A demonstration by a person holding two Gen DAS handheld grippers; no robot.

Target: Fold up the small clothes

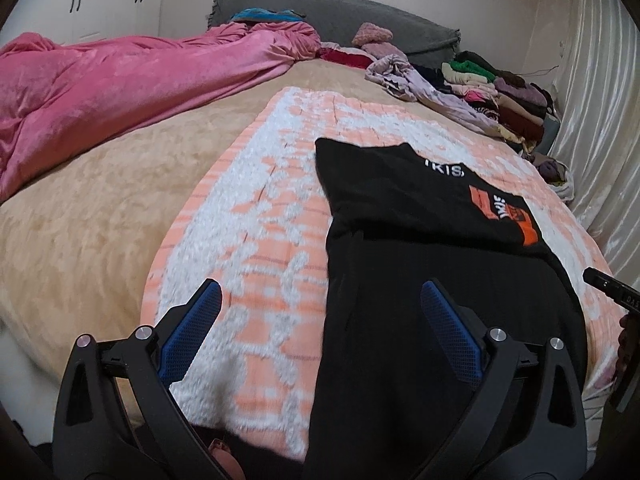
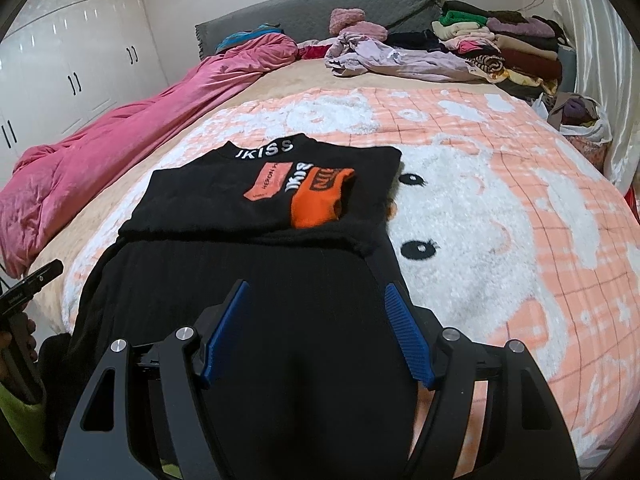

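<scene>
A black sweater (image 2: 256, 200) with orange patches lies partly folded on a peach-and-white blanket (image 2: 500, 220) covering a bed. The left gripper (image 1: 320, 300) gapes wide, empty; the right gripper (image 2: 316, 296) hovers partly open above the sweater, holding nothing.

You work over a bed (image 2: 256, 84) covered with a beige plush sheet. On it lies an orange-and-white blanket (image 2: 500, 216) with a cartoon face, and the black top (image 2: 264, 184) lies flat on this blanket. Along the left side a pink duvet (image 1: 120, 80) is bunched up. Near the grey headboard (image 2: 320, 8) you see a lilac garment (image 2: 400, 60), loose, and beside it a stack of folded clothes (image 2: 516, 48).
</scene>
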